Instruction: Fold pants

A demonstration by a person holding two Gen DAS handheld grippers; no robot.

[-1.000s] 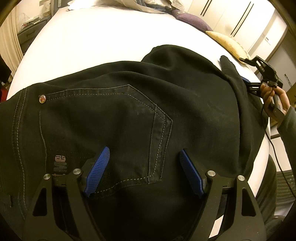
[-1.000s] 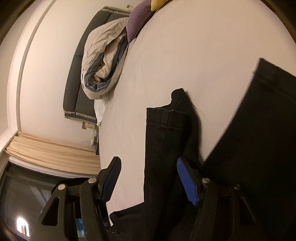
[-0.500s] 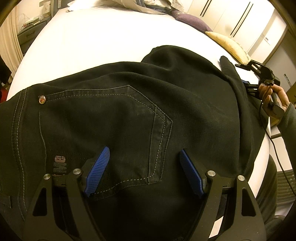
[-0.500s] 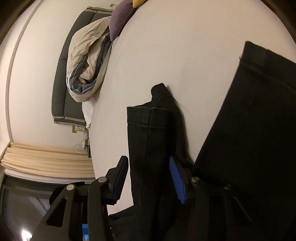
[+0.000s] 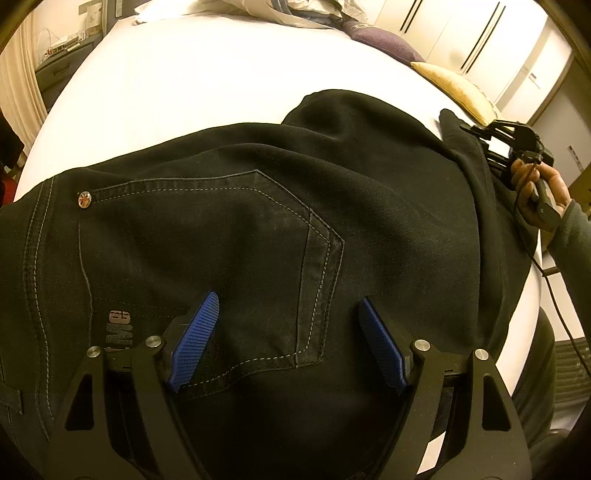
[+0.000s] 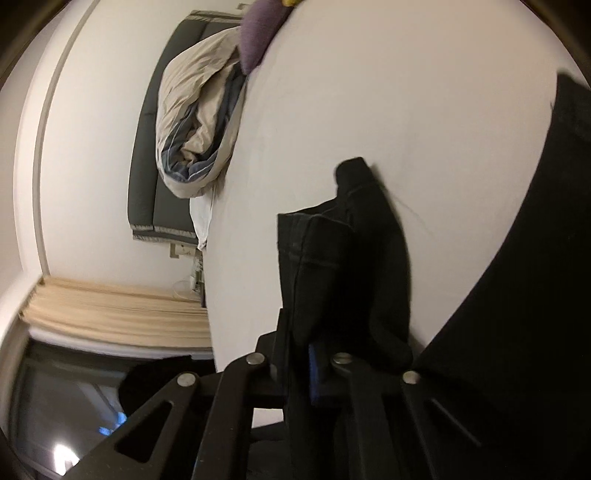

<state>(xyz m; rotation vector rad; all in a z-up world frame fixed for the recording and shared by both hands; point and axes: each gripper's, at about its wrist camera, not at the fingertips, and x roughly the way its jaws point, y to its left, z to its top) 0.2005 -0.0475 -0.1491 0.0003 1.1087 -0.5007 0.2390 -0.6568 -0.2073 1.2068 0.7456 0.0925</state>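
Note:
Black jeans [image 5: 240,229] lie spread on a white bed [image 5: 184,85], back pocket up. My left gripper [image 5: 286,343] is open, its blue pads resting over the pocket near the waist. My right gripper [image 6: 299,354] is shut on the hem of a pant leg [image 6: 332,251], which stands up between its fingers. It also shows at the far right of the left wrist view [image 5: 509,144], held by a hand at the leg end. The other leg [image 6: 546,258] lies at the right of the right wrist view.
A crumpled duvet [image 6: 199,122] and a purple pillow [image 6: 258,29] sit at the head of the bed, with a yellow pillow [image 5: 454,86] beside. Wardrobe doors [image 5: 480,40] stand beyond. Curtains [image 6: 118,314] hang by a window.
My right gripper has closed from wide open onto the pant leg hem and lifted it slightly. The left gripper has stayed open and still over the pocket.

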